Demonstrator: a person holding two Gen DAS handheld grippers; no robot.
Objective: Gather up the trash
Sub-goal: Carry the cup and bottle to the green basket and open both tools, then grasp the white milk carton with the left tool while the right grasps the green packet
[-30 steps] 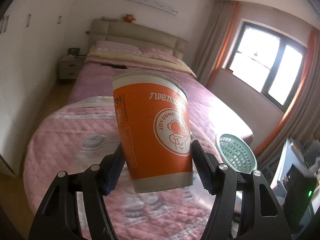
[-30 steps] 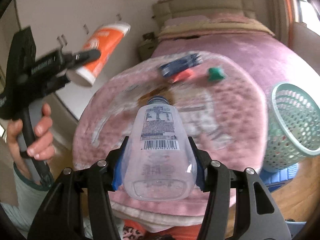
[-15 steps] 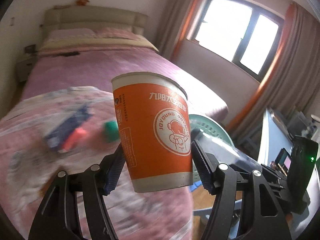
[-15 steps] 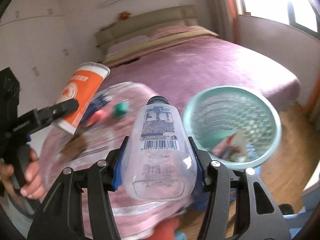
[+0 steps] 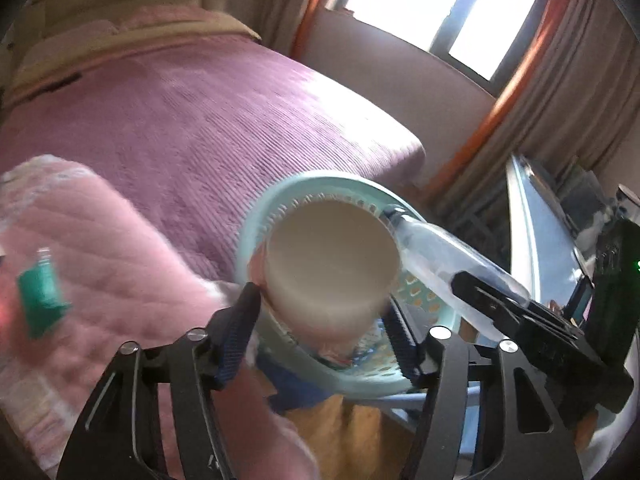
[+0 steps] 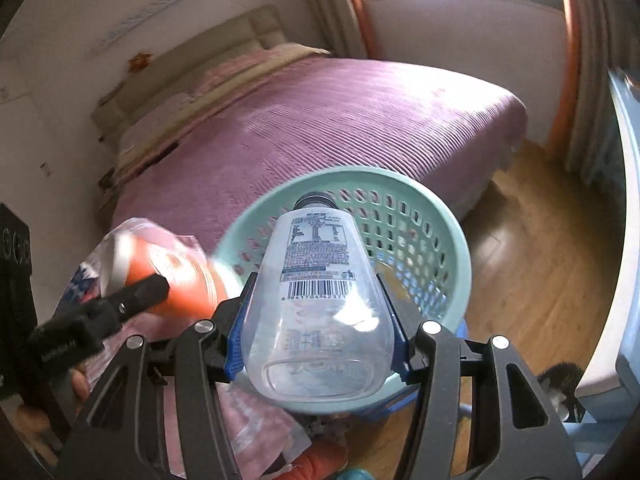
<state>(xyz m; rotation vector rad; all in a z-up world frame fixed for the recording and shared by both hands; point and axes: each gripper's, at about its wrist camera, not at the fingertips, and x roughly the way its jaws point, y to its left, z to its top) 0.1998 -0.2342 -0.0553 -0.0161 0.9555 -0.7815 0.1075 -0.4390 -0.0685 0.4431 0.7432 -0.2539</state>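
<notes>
— What have you got in each hand?

— My left gripper [image 5: 324, 324] is clamped on the cup [image 5: 332, 268], one pad on each side of its wall. The cup is tipped so its open mouth faces my camera, and it looks blurred. My right gripper [image 6: 318, 330] is clamped on the bottle [image 6: 316, 304], blue pads pressed to its wide clear body, cap [image 6: 314, 201] pointing away from me.

— Where is the bin?

— The basket [image 6: 456, 248] stands on the wood floor [image 6: 532, 288] at the near corner of the bed [image 6: 340, 120], just right of the pink quilt [image 5: 104, 264]. In my right view the bottle hangs over its opening, the cap over the far inner wall. In my left view the cup sits in front of the basket [image 5: 256, 220] mouth, and the bottle [image 5: 448, 256] comes in from the right with its neck close by the cup's rim; whether they touch I cannot tell.

— Anything in the basket?

— Some scraps show through near the bottom, too hidden to name.

— Anything left on the quilt?

— A green packet [image 5: 40, 300] lies at its left edge, blurred. In the right view my left gripper [image 6: 132, 300] holds the orange cup [image 6: 176, 276] just left of the basket rim
</notes>
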